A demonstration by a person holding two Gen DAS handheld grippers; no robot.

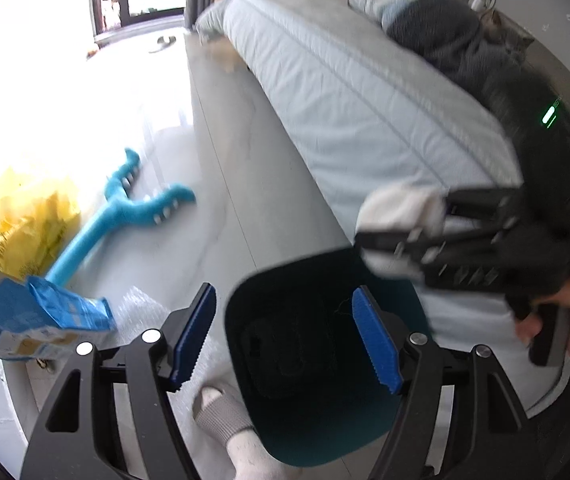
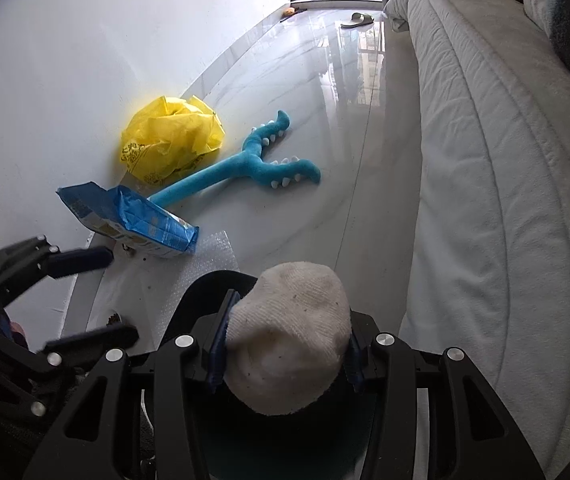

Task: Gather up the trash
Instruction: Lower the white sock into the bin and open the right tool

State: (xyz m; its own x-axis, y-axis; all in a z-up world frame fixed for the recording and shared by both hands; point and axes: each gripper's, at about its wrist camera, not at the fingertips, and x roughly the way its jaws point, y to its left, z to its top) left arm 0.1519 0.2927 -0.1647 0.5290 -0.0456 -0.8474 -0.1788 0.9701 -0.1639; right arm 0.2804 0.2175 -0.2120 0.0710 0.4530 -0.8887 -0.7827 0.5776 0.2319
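White balled sock point(image 2: 289, 340) sits clamped between our right gripper point(image 2: 285, 354) pads, directly above the dark bin point(image 1: 317, 352) mouth; we judge the drop is straight down. In the left wrist view the sock hangs over the bin's far rim, beside the bed point(image 1: 345, 92). Our left gripper point(image 1: 285, 336) stands with fingers apart and nothing between them, straddling the bin. Further trash lies left by the wall: blue packet point(image 2: 133, 220), yellow bag point(image 2: 171, 142); left hand nearer those.

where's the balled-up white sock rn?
The balled-up white sock is clamped in the right gripper, directly above the open dark teal bin, beside the pale grey bed; right wrist view, bottom centre.
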